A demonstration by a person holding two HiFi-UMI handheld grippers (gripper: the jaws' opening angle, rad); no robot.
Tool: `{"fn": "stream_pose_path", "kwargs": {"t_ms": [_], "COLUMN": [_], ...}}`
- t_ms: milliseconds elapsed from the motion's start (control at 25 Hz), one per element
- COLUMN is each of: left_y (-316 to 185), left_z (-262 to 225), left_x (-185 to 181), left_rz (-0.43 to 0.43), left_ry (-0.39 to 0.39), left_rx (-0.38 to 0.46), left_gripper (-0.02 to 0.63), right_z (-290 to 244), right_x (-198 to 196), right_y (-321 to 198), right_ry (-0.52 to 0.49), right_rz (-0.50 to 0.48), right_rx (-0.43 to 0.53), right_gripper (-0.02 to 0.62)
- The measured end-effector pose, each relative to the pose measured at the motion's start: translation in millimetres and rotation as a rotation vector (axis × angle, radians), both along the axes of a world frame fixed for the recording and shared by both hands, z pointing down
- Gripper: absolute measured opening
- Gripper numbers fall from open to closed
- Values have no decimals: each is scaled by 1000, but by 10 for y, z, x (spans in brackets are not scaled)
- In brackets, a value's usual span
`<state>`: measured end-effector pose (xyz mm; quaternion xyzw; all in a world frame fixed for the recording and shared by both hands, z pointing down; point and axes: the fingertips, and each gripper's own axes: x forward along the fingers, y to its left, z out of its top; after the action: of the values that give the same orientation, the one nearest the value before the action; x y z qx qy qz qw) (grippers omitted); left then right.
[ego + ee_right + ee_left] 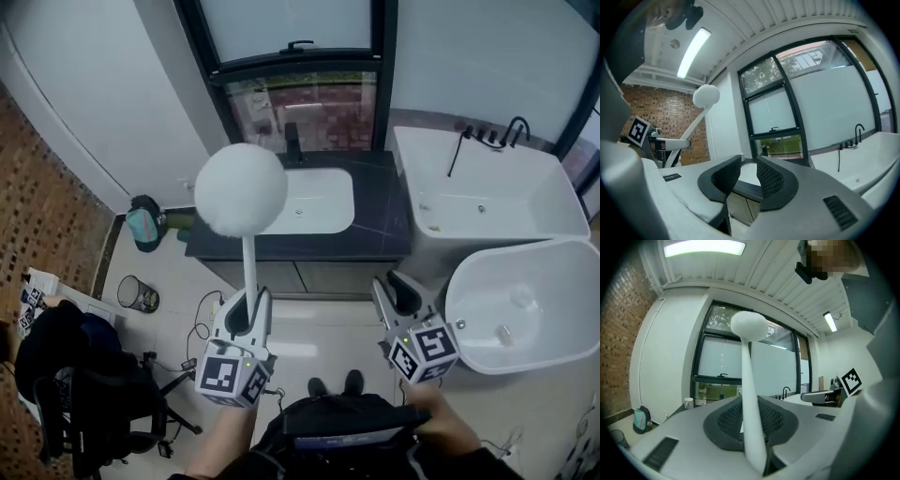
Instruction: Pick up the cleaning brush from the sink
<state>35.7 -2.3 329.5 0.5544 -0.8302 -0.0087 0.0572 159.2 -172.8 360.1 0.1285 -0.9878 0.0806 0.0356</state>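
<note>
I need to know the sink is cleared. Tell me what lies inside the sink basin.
The sink basin shows only bare white where visible. Its left end is hidden behind the head of the cleaning brush, held in the left tongs.

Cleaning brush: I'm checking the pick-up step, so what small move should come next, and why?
Probably just keep the grip and steady the cleaning brush upright: the left gripper is clamped on its handle, its head is clear of the sink, and the right gripper is open and empty.
</note>
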Motion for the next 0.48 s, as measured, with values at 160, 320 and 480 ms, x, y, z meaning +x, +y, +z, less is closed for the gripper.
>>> {"fn": "stream_pose_path", "kwargs": {"t_ms": [160,320,480], "left_y": [185,367,567], "left_z": [-54,-51,-53], "left_x": [80,210,362], "left_rz": [-22,-19,-38], "left_ry": [-38,-48,-61], "left_rx": [35,38,62], "left_gripper": [64,64,64], "right_z": [-61,-200,-235], "right_x": [45,231,489], "right_y": [208,356,501], "right_ry": [-36,-69,-60], "right_rz": [-55,-47,-44], "right_rx": [23,55,101], "right_gripper": [95,6,6]}}
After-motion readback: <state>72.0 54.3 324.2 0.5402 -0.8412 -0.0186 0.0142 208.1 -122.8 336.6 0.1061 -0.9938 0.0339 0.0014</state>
